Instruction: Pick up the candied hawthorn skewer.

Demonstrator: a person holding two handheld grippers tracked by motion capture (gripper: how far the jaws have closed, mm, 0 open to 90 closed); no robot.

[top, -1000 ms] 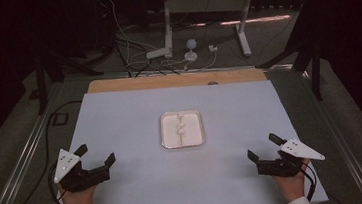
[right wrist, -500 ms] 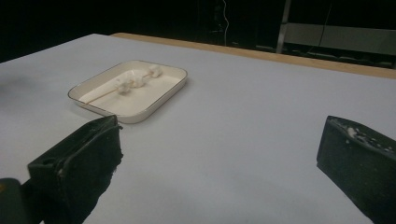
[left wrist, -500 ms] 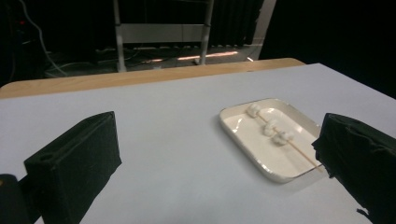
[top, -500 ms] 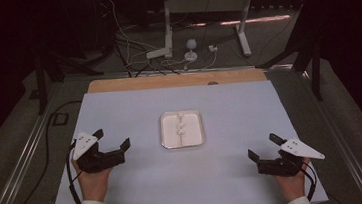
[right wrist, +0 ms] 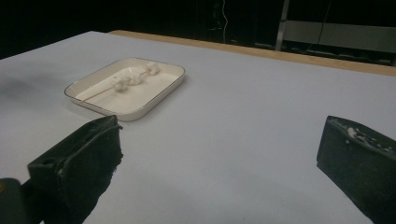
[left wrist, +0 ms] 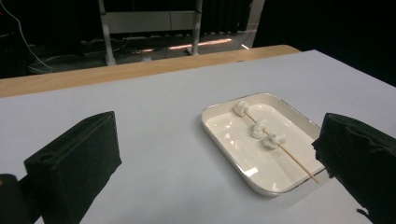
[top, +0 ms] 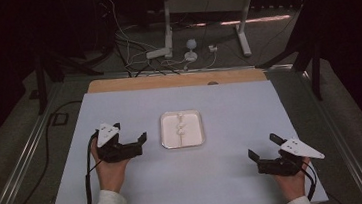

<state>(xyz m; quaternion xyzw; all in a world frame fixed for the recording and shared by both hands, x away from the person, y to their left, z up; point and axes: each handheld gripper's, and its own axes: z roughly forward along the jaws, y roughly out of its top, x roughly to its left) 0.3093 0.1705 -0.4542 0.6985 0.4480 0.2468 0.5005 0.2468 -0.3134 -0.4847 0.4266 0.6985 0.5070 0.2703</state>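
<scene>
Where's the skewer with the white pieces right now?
In the high view the skewer lies inside the white tray at the table's middle, just right of the open left tool.

Dim room, black surroundings; table (top: 226, 178) evenly lit from above (soft shadows), tray (left wrist: 224, 135) glare, slightly grainy.

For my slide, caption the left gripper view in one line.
Open left gripper faces a white tray holding a skewer with three white pieces.
</scene>
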